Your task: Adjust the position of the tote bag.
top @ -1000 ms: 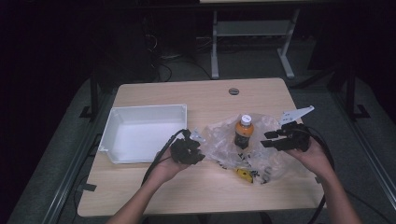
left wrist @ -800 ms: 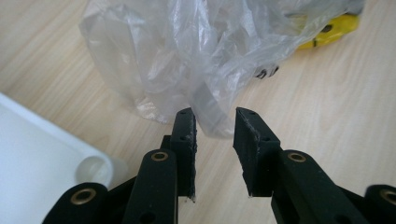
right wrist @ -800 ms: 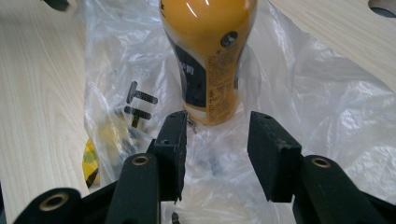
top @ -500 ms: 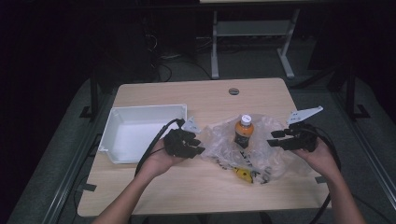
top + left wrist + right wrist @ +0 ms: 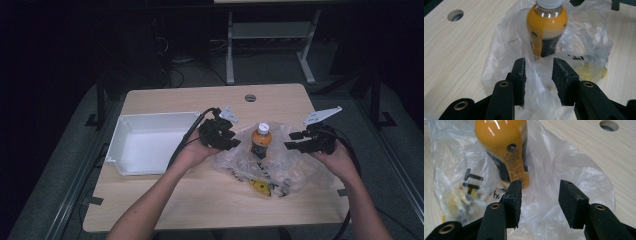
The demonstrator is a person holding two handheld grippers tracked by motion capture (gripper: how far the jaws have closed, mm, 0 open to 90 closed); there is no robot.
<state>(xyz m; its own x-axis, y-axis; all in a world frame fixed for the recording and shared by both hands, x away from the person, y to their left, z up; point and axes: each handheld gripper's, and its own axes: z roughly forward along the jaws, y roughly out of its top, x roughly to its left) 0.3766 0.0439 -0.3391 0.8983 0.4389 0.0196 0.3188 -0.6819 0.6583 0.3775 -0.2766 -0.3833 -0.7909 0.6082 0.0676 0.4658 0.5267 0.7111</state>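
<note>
The left gripper [image 5: 538,72] has just been opening; its jaws stand apart over a fold of the clear plastic bag [image 5: 506,47], not pressing it. The right gripper [image 5: 540,195] has also been opening, gaping above the bag's other side. Between them an orange bottle [image 5: 260,141] stands upright on the bag on the table [image 5: 165,100]. A white tray [image 5: 145,145] sits left.

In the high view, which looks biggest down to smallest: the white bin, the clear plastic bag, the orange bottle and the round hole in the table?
1. White bin
2. Clear plastic bag, slightly smaller in spread, though its crumpled edges are hard to trace
3. Orange bottle
4. Round hole in the table
</note>
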